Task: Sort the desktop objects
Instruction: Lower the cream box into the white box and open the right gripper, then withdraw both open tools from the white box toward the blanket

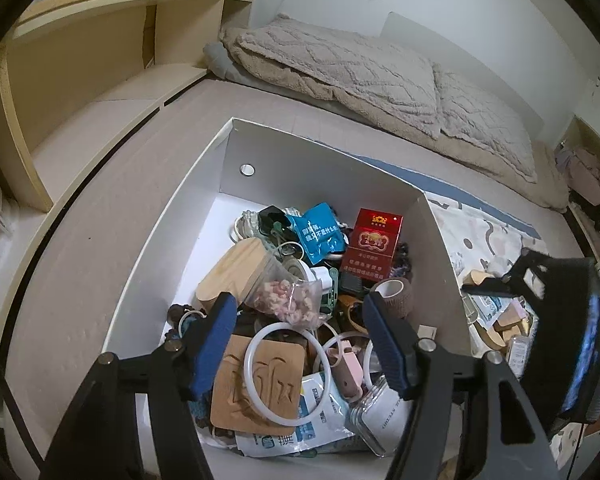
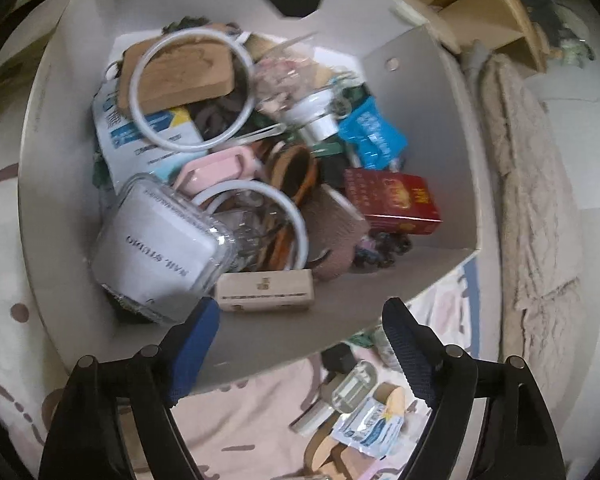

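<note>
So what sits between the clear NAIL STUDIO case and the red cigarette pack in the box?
In the right wrist view, a white ring and a brown tape roll lie between the clear case and the red pack.

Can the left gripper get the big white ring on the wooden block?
Probably yes. The white ring lies on top of the pile in the box, uncovered, just below the left gripper, whose jaws are open.

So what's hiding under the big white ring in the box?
The white ring lies on a carved wooden block and a white-and-blue packet, inside the white box. Dark things show through its middle in the right wrist view. Anything beneath the block is covered.
</note>
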`<state>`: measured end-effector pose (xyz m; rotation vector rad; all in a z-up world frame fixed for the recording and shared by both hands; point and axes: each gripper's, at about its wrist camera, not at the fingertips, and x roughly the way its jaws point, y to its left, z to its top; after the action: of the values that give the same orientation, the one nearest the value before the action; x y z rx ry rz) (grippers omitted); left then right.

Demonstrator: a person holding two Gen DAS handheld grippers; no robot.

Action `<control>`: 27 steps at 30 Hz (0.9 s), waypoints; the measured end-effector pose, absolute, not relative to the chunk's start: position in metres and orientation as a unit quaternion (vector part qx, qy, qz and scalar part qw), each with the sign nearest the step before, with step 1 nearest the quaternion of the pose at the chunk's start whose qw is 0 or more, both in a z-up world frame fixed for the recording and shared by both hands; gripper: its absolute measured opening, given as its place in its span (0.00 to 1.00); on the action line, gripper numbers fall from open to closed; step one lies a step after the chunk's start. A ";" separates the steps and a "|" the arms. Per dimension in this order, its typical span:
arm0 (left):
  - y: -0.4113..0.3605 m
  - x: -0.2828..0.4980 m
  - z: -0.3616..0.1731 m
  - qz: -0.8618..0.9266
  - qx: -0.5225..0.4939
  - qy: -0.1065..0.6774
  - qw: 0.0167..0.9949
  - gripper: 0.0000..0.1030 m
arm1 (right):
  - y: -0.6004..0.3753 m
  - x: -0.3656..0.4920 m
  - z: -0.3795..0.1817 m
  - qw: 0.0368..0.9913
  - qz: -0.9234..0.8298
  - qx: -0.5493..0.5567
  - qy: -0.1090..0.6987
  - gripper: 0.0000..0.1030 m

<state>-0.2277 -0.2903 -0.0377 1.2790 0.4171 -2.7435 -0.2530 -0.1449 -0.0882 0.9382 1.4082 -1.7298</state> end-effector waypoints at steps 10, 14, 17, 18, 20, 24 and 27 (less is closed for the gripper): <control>-0.282 -0.224 -0.031 -0.905 0.403 0.124 0.051 0.77 | -0.104 -0.266 -0.039 0.347 -0.786 0.348 0.375 1.00; -0.279 -0.219 -0.027 -0.908 0.396 0.121 0.064 0.89 | -0.093 -0.267 -0.031 0.337 -0.822 0.329 0.321 1.00; -0.276 -0.215 -0.024 -0.907 0.396 0.125 0.067 0.91 | -0.085 -0.266 -0.029 0.329 -0.838 0.321 0.292 1.00; -0.274 -0.213 -0.022 -0.908 0.395 0.125 0.068 0.92 | -0.083 -0.266 -0.028 0.329 -0.843 0.319 0.283 1.00; -0.271 -0.210 -0.019 -0.909 0.392 0.122 0.069 0.94 | -0.078 -0.262 -0.025 0.328 -0.852 0.313 0.262 1.00; -0.262 -0.202 -0.010 -0.914 0.384 0.114 0.070 0.94 | -0.066 -0.250 -0.013 0.331 -0.867 0.304 0.217 1.00; -0.254 -0.195 -0.004 -0.917 0.379 0.102 0.069 0.94 | -0.059 -0.244 -0.006 0.332 -0.874 0.298 0.191 1.00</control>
<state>-0.1950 -0.2539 -0.0042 1.1400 0.3074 -2.7610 -0.2441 -0.0586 -0.0064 0.7799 0.4980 -2.2844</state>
